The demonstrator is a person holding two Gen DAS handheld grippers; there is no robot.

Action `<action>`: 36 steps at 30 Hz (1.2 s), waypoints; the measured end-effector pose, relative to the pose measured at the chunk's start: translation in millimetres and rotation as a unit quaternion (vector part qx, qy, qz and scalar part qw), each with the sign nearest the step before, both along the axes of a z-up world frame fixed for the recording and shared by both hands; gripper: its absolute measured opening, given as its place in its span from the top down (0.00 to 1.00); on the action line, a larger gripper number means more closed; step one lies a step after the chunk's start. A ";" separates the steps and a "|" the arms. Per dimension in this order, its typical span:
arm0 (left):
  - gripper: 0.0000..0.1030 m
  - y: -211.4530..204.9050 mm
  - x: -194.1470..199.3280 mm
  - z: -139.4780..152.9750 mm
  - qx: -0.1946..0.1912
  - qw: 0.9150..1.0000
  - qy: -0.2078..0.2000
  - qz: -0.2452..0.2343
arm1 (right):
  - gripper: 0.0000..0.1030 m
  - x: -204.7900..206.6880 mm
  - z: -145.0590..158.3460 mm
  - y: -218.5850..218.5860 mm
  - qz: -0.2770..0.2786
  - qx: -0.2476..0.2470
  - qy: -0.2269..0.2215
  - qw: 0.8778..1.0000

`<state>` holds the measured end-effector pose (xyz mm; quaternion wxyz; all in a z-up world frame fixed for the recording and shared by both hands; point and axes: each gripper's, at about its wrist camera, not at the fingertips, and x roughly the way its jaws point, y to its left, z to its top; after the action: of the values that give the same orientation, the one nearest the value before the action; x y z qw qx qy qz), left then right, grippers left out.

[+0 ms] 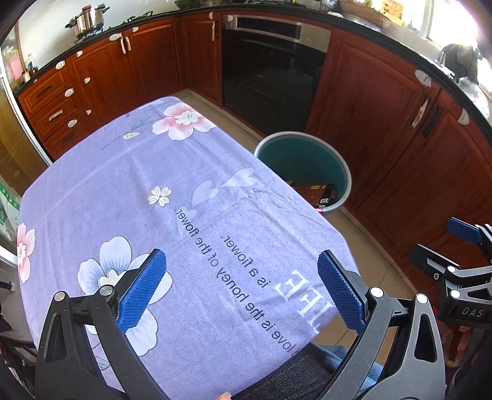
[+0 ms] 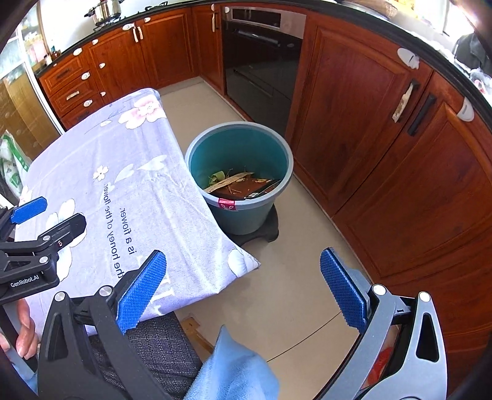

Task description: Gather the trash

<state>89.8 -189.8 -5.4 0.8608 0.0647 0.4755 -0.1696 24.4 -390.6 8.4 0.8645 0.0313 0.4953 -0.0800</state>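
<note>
A teal bin [image 2: 243, 172] stands on the floor right of the table; it also shows in the left wrist view [image 1: 303, 160]. Inside it lie a dark box [image 2: 246, 187], a strip of cardboard and some leaves. My left gripper [image 1: 243, 292] is open and empty above the near end of the purple floral tablecloth [image 1: 138, 184]. My right gripper [image 2: 243, 292] is open and empty above the floor, near the table's front right corner. I see no loose trash on the cloth.
Red-brown kitchen cabinets [image 2: 384, 154] and a black oven [image 2: 261, 61] ring the space. The bin sits on a black base [image 2: 261, 234]. A blue cloth [image 2: 233, 369] and grey fabric [image 2: 160, 341] lie below the right gripper. A pot [image 1: 89, 18] stands on the counter.
</note>
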 end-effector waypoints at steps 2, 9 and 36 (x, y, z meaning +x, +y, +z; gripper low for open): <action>0.04 1.3 0.8 -3.7 0.007 1.000 -0.002 0.007 | 0.07 2.6 -4.9 0.8 0.005 0.003 0.006 1.000; 0.04 5.0 8.8 -13.4 0.016 0.999 0.007 0.029 | 0.07 11.1 -16.1 1.2 0.013 0.012 0.020 1.000; 0.04 -2.7 9.7 -22.8 0.023 0.999 0.014 0.025 | 0.07 17.4 -26.3 0.4 0.015 0.011 0.033 0.999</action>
<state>99.5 -192.5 -28.2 0.8561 0.0700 0.4932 -0.1376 41.8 -390.2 -17.9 0.8483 0.0309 0.5249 -0.0620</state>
